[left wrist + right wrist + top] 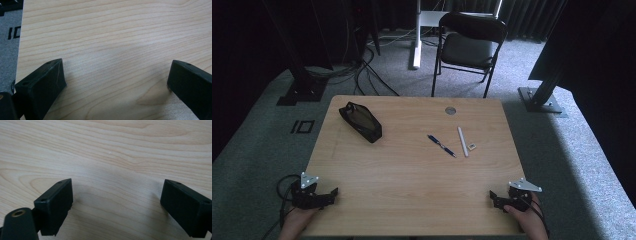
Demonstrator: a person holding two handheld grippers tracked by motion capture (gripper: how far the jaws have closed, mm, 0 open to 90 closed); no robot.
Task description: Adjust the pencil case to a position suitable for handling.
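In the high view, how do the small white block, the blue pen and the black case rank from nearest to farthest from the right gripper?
Measured from the right gripper, at the table's near right corner:
1. Small white block, right of centre, beside the white stick.
2. Blue pen, just left of that stick.
3. Black case, at the far left of the table.

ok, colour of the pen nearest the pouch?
Dark blue with a lighter band mid-barrel; the pen shows best in the high view.
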